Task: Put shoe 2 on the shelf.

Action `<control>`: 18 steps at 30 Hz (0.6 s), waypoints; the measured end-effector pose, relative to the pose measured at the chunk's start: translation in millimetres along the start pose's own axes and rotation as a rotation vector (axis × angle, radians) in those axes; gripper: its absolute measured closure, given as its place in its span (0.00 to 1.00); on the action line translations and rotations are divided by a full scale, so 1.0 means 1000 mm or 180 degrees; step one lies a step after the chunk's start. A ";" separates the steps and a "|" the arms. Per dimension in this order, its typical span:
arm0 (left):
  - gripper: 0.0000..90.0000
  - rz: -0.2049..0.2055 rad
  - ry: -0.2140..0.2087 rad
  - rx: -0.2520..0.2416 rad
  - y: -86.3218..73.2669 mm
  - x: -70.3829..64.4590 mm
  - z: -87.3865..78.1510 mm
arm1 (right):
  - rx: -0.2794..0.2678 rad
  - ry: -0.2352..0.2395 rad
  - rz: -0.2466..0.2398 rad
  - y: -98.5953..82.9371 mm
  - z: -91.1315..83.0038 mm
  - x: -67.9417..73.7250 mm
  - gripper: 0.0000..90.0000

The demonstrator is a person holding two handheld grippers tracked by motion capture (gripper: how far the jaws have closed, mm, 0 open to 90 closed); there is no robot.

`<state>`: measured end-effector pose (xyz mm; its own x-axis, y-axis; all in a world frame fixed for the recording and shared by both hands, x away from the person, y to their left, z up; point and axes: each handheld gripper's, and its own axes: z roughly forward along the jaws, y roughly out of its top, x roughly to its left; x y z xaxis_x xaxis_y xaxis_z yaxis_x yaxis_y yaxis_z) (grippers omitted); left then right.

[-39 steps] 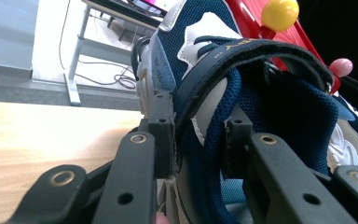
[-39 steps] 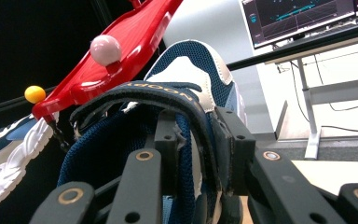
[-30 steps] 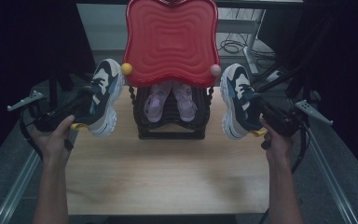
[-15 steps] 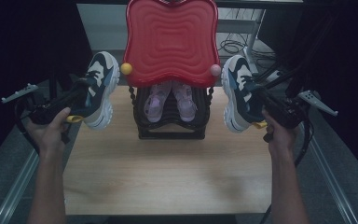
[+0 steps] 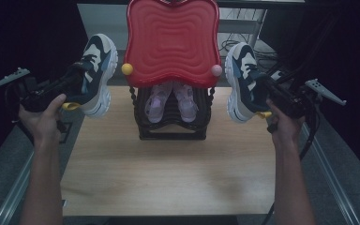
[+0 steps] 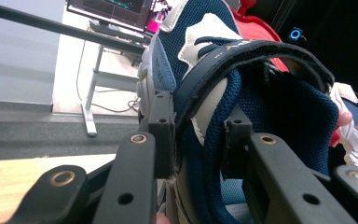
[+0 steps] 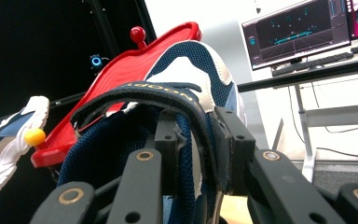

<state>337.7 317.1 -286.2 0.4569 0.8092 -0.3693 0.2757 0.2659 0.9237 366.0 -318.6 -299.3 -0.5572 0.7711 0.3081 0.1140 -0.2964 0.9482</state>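
Navy-and-white sneakers, one pair: left sneaker (image 5: 96, 75) pinched at its collar by my left tool (image 6: 198, 140), held off the counter (image 5: 168, 173) at ten o'clock; right sneaker (image 5: 243, 82) likewise clamped by my right tool (image 7: 198, 144), at two o'clock. Step in hand, as I judge it: carrying both beside the red-topped rack (image 5: 171, 42); I keep the jaws tight and the soles level.

My left gripper (image 5: 77, 77) holds one sneaker (image 5: 96, 75) left of the rack (image 5: 171, 117); my right gripper (image 5: 262, 86) holds the other sneaker (image 5: 241, 82) on its right. A small pair (image 5: 168, 101) sits inside the rack, under the tray (image 5: 171, 42).
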 end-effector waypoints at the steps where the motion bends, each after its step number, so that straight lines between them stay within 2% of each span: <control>1: 0.79 0.0005 0.0000 0.0002 0.002 -0.001 0.001 | 0.0013 -0.0005 -0.0012 0.002 0.001 0.001 0.80; 6: 0.80 0.0072 0.0014 -0.0075 0.011 -0.009 0.001 | -0.0019 0.0030 -0.0018 0.015 0.006 0.005 0.80; 14: 0.80 0.0034 -0.0115 -0.0080 0.027 -0.019 0.000 | -0.0086 0.0110 0.0020 0.037 0.012 0.017 0.80; 18: 0.80 0.0055 -0.0126 -0.0092 0.036 -0.026 0.000 | -0.0115 0.0130 0.0044 0.048 0.015 0.022 0.80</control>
<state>335.5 305.8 -243.1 0.4946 0.7927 -0.3564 0.2430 0.2675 0.9324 371.9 -306.9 -246.2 -0.5889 0.7435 0.3169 0.0926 -0.3275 0.9403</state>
